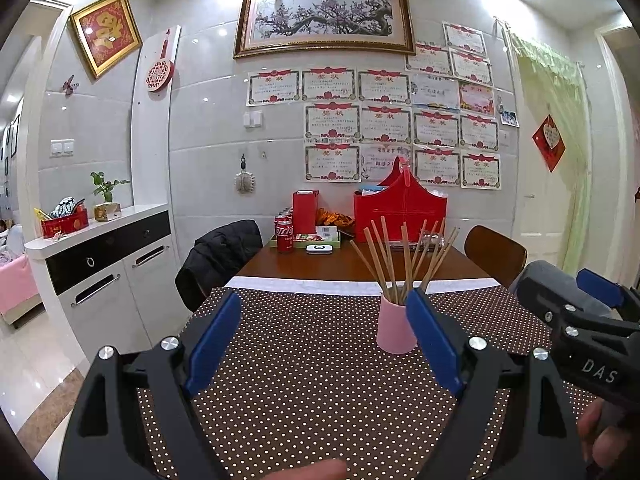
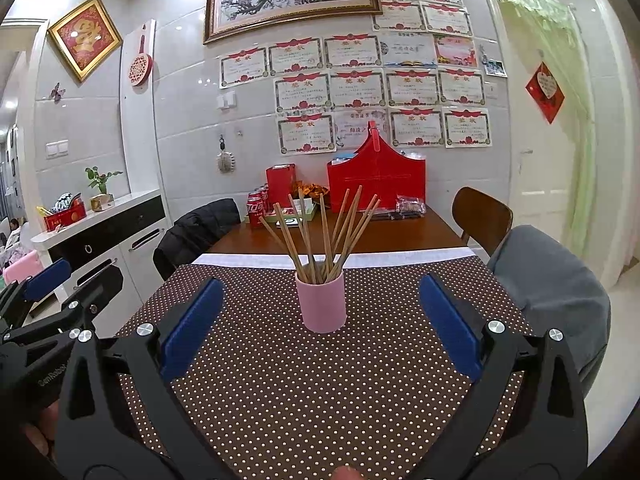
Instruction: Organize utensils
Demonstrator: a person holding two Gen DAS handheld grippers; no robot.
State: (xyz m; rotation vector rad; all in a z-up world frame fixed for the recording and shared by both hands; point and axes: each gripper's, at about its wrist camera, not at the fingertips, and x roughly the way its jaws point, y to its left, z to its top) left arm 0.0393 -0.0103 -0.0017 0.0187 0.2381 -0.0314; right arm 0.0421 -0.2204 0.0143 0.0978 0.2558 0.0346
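Note:
A pink cup [image 1: 394, 330] [image 2: 321, 304] stands upright on the brown polka-dot tablecloth [image 1: 304, 360] [image 2: 304, 380]. Several wooden chopsticks [image 1: 404, 258] [image 2: 326, 230] stand fanned out in it. My left gripper [image 1: 324, 336] is open and empty, above the cloth, with the cup just behind its right finger. My right gripper [image 2: 320, 320] is open and empty, with the cup ahead between its fingers but farther away. The right gripper also shows at the right edge of the left wrist view [image 1: 580, 312]. The left gripper shows at the left edge of the right wrist view [image 2: 52, 292].
At the far end of the wooden table [image 2: 400, 236] stand a red basket [image 2: 376, 180], a red box [image 2: 280, 180], cola cans [image 2: 256, 208] and a tray. A chair with a black jacket [image 2: 196, 232] is left, a brown chair [image 2: 484, 212] right, a white cabinet [image 1: 104, 264] far left.

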